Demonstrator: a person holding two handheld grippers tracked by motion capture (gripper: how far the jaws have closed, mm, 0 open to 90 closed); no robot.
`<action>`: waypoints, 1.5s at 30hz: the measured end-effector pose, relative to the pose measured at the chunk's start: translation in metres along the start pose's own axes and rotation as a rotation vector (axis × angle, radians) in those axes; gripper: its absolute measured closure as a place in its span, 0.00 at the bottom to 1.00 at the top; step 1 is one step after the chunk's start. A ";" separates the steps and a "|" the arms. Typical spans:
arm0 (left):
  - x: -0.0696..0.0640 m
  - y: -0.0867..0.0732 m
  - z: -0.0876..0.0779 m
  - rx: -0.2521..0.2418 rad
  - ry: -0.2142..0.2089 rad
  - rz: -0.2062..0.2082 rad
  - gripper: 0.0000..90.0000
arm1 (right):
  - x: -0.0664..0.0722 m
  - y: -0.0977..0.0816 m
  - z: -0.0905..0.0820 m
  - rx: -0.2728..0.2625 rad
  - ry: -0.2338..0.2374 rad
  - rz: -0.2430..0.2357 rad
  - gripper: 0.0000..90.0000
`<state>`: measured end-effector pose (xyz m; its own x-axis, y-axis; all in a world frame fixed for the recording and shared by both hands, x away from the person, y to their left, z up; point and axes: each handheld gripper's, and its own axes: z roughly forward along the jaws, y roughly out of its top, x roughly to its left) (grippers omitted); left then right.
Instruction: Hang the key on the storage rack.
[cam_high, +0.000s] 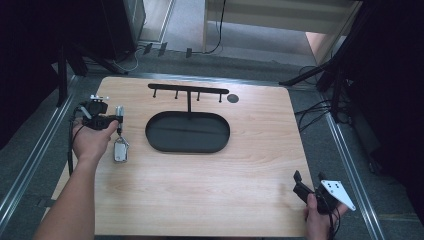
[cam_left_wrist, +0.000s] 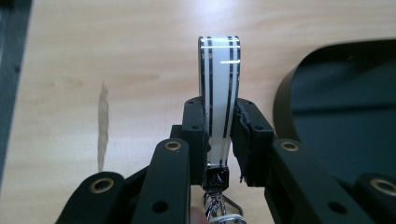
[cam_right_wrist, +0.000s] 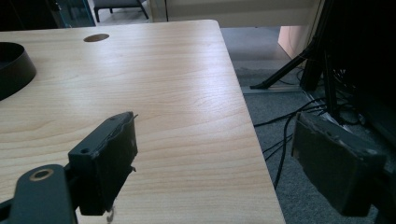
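Two grippers are working apart: the left gripper (cam_left_wrist: 218, 135) is clamping a striped key strap (cam_left_wrist: 218, 84) near the table's (cam_high: 200, 200) left edge, seemingly for hanging, while the right gripper (cam_right_wrist: 224, 163) is idling open-jawed at the near right corner.

Right gripper (cam_right_wrist: 212, 163) agape over table (cam_right_wrist: 187, 84) edge

You are looking at one wooden table (cam_high: 200, 180), one black oval tray (cam_high: 187, 132) carrying one hook rack (cam_high: 188, 89) with four pegs, one keychain (cam_high: 120, 145), one round table hole (cam_high: 233, 98), and two grippers: left (cam_high: 116, 119), right (cam_high: 309, 181).
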<state>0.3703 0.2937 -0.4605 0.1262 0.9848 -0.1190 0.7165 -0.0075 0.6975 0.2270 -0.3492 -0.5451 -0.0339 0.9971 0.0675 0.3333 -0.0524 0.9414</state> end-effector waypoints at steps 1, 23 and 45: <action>0.000 0.000 -0.002 -0.026 -0.018 -0.001 0.85 | 0.000 0.000 0.000 0.000 0.001 0.001 0.16; -0.012 0.018 -0.047 -0.365 -0.393 0.087 0.85 | 0.001 0.000 0.000 -0.002 -0.003 -0.007 0.16; -0.057 0.020 -0.015 -0.305 -0.617 0.166 0.85 | 0.000 0.000 0.000 -0.005 -0.002 -0.004 0.16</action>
<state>0.3671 0.2403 -0.4295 0.6475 0.6963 -0.3095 0.4415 -0.0117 0.8972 0.2269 -0.3492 -0.5452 -0.0332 0.9974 0.0633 0.3285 -0.0489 0.9432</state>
